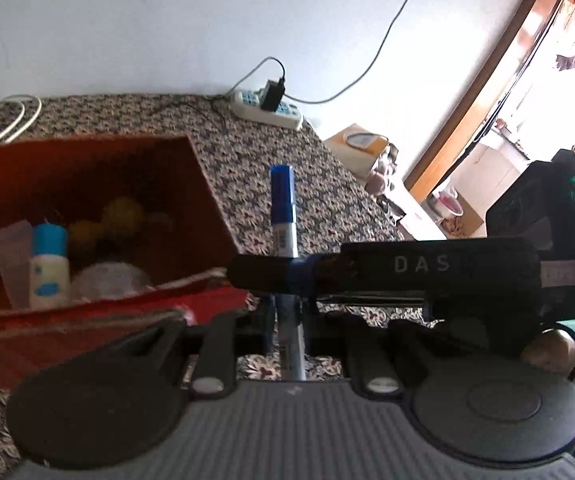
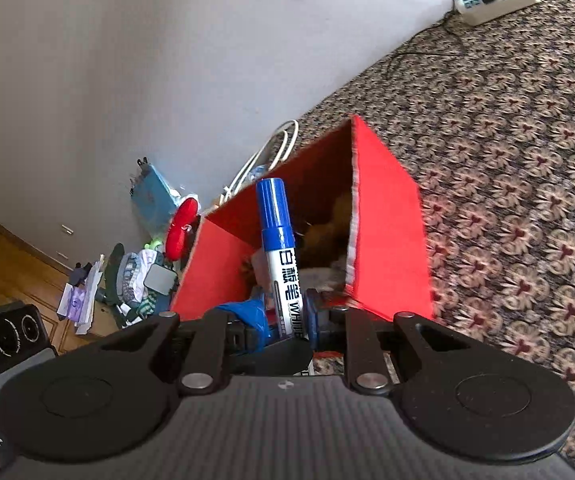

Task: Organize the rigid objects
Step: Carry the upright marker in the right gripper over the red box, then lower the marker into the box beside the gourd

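both grippers pinch one marker (image 2: 277, 248), blue cap up. right gripper (image 2: 287, 330) is clamped on the barrel's lower part. left gripper (image 1: 287, 320) is clamped on it too, with the right one's black finger (image 1: 271, 274) crossing in front. the marker sits in the air just beside the red box (image 1: 207, 184) on the patterned cloth (image 2: 507, 168). a bottle (image 1: 49, 264) stands inside the box.

2 wrist fisheyes look forward and down past their own fingers, close over a patterned tabletop (image 1: 255, 168); both share the red box (image 2: 387, 232), marker (image 2: 277, 240) and power strip (image 1: 267, 110).
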A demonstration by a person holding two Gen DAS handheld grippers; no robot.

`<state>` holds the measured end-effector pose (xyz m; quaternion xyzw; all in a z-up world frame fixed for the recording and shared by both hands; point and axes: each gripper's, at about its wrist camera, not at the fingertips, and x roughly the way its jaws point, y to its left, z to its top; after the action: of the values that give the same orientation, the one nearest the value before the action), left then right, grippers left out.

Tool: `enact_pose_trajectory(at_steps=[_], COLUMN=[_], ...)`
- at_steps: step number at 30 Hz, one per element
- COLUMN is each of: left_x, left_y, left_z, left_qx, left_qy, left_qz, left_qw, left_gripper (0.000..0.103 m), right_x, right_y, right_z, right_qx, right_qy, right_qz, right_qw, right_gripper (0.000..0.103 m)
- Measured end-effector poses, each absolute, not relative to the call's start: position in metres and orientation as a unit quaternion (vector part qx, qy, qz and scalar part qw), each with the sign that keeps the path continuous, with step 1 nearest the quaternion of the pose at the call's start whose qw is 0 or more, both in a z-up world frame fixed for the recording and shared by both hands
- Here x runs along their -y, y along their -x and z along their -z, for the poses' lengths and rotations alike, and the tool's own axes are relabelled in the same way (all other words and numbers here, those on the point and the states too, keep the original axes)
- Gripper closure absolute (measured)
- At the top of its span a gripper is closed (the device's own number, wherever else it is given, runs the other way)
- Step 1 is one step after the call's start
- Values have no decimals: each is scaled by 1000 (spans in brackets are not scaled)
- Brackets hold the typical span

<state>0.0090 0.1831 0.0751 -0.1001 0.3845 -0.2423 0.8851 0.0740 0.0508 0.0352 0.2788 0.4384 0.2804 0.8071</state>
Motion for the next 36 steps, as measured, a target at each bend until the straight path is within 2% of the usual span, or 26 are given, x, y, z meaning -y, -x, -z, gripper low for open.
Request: enact_pose_trajectory(at_steps=[8, 17, 36], left_x=[-217, -244, -267], left_y=[-27, -82, -147], left_z=[-87, -90, -34], left_qx=[-368, -369, -447], left_qy=[78, 54, 39], left_qz=[239, 226, 181], left_qw=[895, 900, 875], left_gripper=[96, 95, 94], right_x=[-90, -116, -120], right_y=[-97, -151, -199], right_z=[-35, -30, 19], right_qx=[-428, -441, -536], right_qy=[-271, -250, -187], right_qz=[-285, -282, -260], right_qw=[814, 814, 781], right_gripper=[101, 102, 101])
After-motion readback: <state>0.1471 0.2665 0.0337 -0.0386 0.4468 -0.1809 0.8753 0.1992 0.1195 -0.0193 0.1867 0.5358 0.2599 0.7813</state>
